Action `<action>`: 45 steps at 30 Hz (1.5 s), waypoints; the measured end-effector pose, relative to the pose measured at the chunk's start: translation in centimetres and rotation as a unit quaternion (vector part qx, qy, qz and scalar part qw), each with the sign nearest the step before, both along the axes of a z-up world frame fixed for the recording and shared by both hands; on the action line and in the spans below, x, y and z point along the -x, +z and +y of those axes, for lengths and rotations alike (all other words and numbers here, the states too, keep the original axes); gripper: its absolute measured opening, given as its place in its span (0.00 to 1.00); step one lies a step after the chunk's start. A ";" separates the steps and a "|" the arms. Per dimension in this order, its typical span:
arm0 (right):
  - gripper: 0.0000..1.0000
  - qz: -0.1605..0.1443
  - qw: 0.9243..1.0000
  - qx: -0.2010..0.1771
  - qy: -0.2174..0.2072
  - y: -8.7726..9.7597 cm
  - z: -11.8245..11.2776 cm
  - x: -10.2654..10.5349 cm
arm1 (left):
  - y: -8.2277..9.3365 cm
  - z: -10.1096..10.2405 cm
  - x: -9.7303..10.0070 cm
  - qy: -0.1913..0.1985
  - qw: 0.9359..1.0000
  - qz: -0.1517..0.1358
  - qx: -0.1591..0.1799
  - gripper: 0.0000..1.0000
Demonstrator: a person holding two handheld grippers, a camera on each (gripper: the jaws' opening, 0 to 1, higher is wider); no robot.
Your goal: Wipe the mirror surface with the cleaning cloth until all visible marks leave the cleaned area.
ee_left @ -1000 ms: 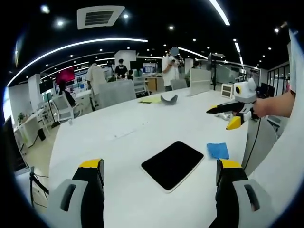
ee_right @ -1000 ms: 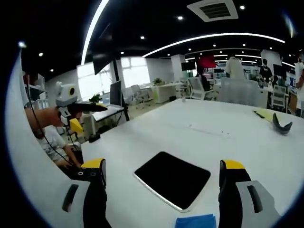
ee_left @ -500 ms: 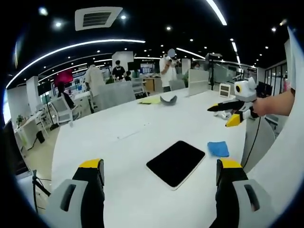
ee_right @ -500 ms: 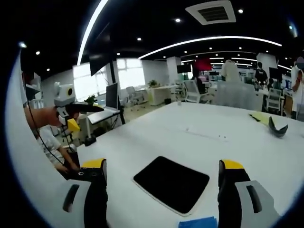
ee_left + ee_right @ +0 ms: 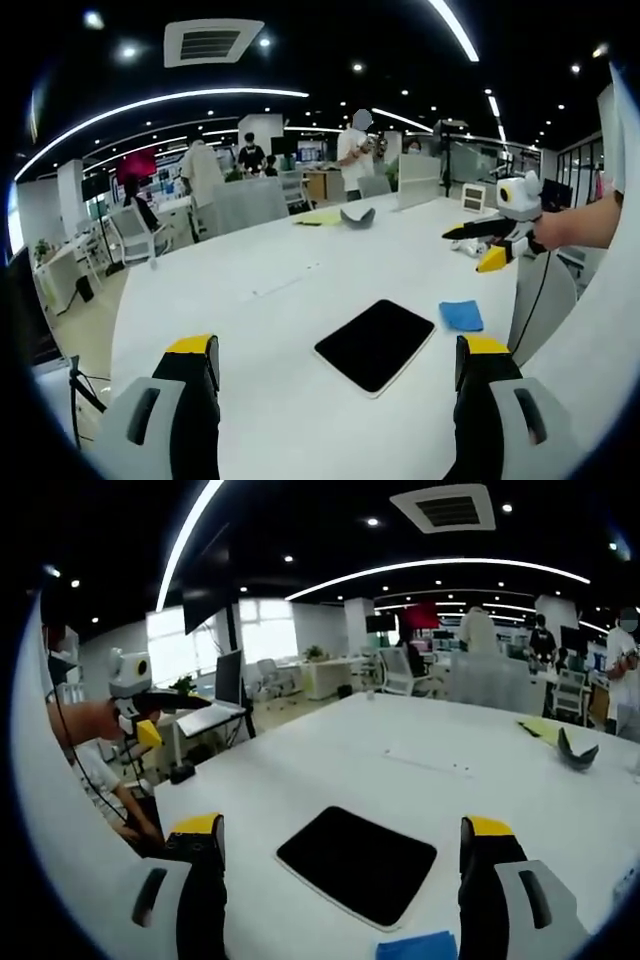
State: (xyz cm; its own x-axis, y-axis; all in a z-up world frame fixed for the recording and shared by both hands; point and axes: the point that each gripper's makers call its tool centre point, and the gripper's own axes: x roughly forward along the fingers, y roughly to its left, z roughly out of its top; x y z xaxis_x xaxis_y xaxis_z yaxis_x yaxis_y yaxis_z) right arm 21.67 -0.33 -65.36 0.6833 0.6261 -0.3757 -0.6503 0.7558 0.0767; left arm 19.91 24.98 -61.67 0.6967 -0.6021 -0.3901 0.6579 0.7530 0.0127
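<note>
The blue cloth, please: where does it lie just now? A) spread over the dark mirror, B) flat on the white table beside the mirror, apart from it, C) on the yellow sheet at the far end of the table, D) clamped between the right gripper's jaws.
B: the blue cloth lies flat on the white table next to the mirror, with a strip of bare table between them.

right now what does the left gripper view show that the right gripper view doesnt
Left gripper view alone: the right gripper held above the far table edge, jaws near together. Right gripper view alone: the left gripper in a hand, and a monitor on a side desk. Both share the white table, the dark mirror lying flat, the blue cleaning cloth beside it, and a curved grey object far off.
</note>
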 end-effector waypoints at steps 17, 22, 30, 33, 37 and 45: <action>0.96 -0.010 1.000 0.013 -0.011 -0.7 -0.9 -0.4 | 0.1 0.6 0.1 -0.005 1.000 0.000 -0.007 0.99; 0.95 -0.017 1.000 0.012 -0.024 -1.0 -1.6 -0.8 | 0.1 0.7 0.2 -0.005 1.000 0.002 -0.004 0.99; 0.90 -0.018 0.999 0.031 -0.039 -3.4 -3.1 -1.1 | -0.2 0.9 0.1 -0.006 1.000 0.008 -0.009 0.99; 0.86 -0.010 0.998 0.027 -0.053 -4.6 -3.8 -1.2 | -0.3 0.9 0.1 -0.008 1.000 0.010 -0.012 0.99; 0.79 -0.011 0.997 0.043 -0.062 -6.1 -4.7 -1.1 | -0.3 0.8 0.0 -0.010 1.000 0.011 -0.010 0.99; 0.61 0.002 0.994 0.078 -0.078 -10.1 -7.0 -0.2 | -0.4 0.5 -0.2 -0.015 1.000 0.011 -0.010 0.99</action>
